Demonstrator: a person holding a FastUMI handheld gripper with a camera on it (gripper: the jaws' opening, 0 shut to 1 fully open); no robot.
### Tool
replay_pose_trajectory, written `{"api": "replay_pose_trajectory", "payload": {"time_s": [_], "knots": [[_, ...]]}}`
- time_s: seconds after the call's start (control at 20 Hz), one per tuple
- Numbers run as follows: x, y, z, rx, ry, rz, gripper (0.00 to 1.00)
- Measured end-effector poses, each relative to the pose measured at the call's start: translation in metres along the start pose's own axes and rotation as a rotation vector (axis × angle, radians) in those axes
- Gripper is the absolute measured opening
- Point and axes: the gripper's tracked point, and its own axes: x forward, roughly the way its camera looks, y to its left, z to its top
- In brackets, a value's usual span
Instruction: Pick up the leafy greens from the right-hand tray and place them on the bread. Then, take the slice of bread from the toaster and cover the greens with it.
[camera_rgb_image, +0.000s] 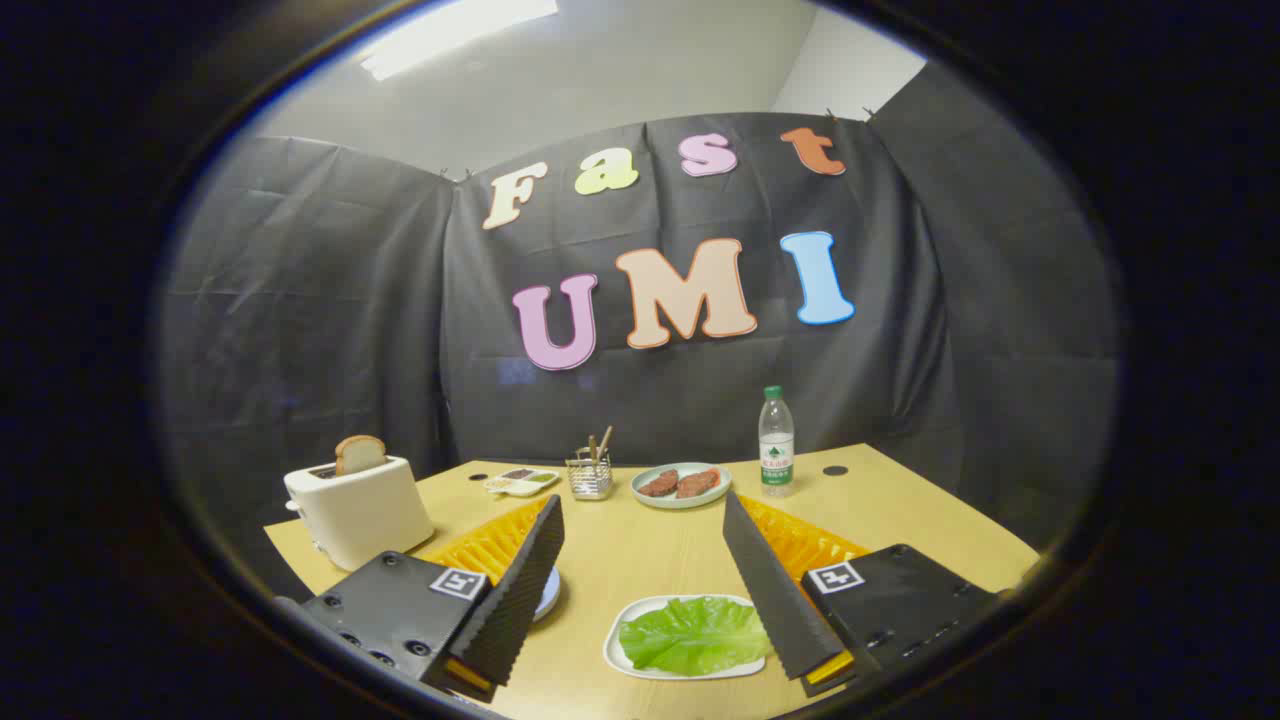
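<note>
I am working over a pale wooden table (640, 545) backed by the booth's black cloth wall, with a lit ceiling panel (455, 35) glowing above it. The leafy greens (695, 633) are lying on a white tray (625, 665) low between my fingers, closer to the right one, which is covering the tray's right end. My gripper (645, 590) is spreading wide and gripping nothing, hanging above the table. Behind my left finger a plate (547, 597) is peeking out, mostly hidden, so I cannot tell what it is carrying. Off to the left, a white toaster (360, 510) is holding a slice of bread (359, 454) upright in its slot. Farther back, a small divided dish (522, 482) is holding bits too small to make out, a wire holder (590, 478) is carrying a few sticks, a round plate (680, 487) is bearing two reddish-brown pieces, and a water bottle (776, 442) is standing just beside it.
</note>
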Motion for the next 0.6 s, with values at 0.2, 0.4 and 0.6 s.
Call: {"api": "replay_pose_trajectory", "payload": {"time_s": [0.2, 0.4, 0.6], "knots": [[0.003, 0.001, -0.008, 0.013, 0.021, -0.001, 1.00], [0.009, 0.004, -0.017, -0.018, 0.052, -0.007, 1.00], [0.011, 0.011, -0.025, -0.044, 0.076, -0.002, 1.00]]}}
